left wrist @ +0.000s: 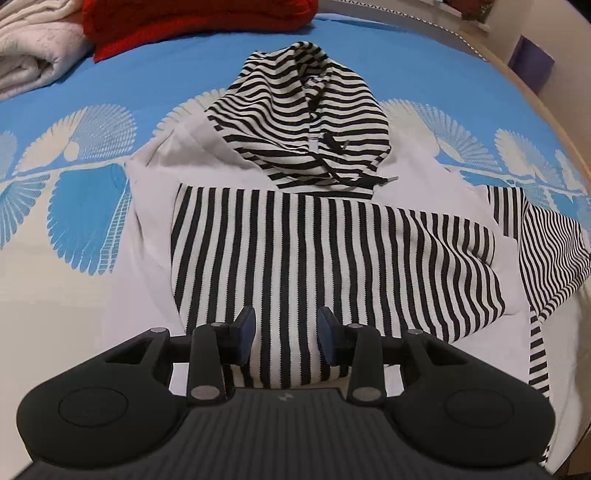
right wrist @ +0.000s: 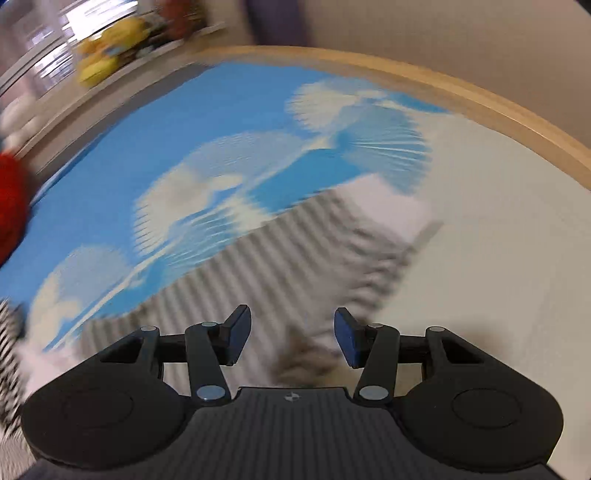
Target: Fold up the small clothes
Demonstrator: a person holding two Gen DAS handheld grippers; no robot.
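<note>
left gripper (left wrist: 286, 338) jaws apart over striped hoodie (left wrist: 332, 251) | right gripper (right wrist: 291, 341) apart, gripping nothing | red blanket (left wrist: 192, 26) beyond | hood (left wrist: 306, 110) pointed away

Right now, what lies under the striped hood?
The striped hood rests on the hoodie's white back and on the blue bedspread. The neckline beneath it is covered.

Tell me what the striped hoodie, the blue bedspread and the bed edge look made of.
Striped hoodie: soft knit, probably cotton; fine ribbing shows, matte. Blue bedspread: woven textile, matte, with a white fan pattern seemingly woven in. Bed edge: pale wood or wood-look laminate, smooth.
</note>
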